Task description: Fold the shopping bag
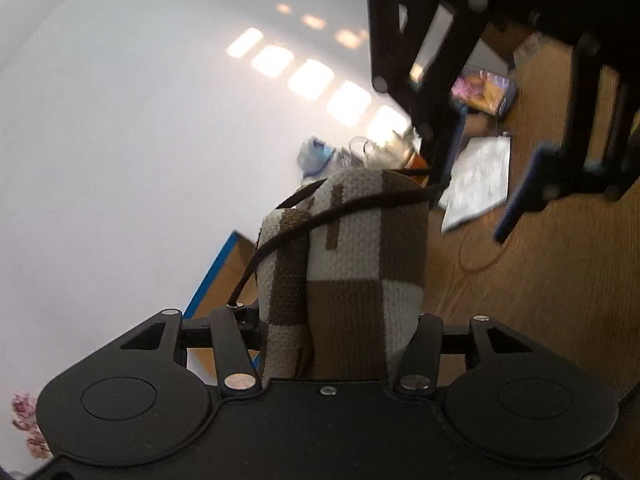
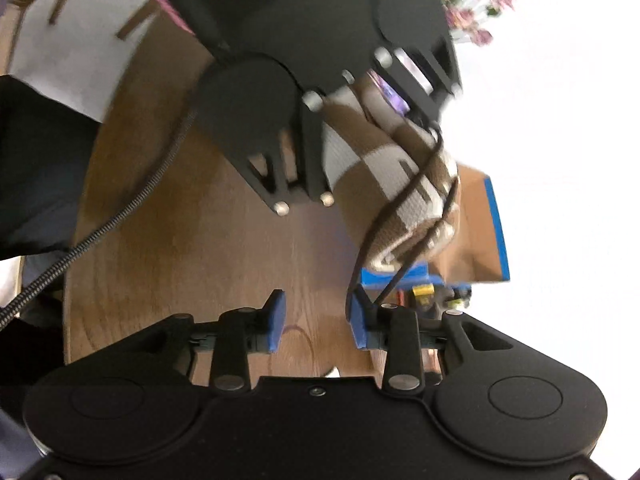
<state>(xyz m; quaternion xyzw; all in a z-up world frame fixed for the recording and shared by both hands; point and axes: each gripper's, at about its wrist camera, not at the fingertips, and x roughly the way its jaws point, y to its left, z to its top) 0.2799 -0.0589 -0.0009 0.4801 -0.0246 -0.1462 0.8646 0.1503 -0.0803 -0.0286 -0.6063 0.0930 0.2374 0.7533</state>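
Observation:
The shopping bag (image 1: 352, 264) is a knitted brown-and-cream checkered roll, standing up between the jaws of my left gripper (image 1: 340, 292), which is shut on it. Its fingertips are hidden behind the fabric. A thin dark strap (image 1: 320, 216) crosses the roll. In the right wrist view the left gripper (image 2: 372, 128) holds the bag (image 2: 360, 184) above the wooden table (image 2: 208, 232). My right gripper (image 2: 318, 322) is open below it, with nothing between its blue pads (image 2: 276, 320). The strap (image 2: 376, 256) hangs down around its right finger.
A cardboard box (image 2: 476, 232) with blue tape edges lies beyond the bag. A white sheet (image 1: 480, 176), glass jars (image 1: 372, 148) and a colourful packet (image 1: 484, 92) lie on the table. Pink flowers (image 2: 472, 8) stand far off. A braided cable (image 2: 100, 232) crosses on the left.

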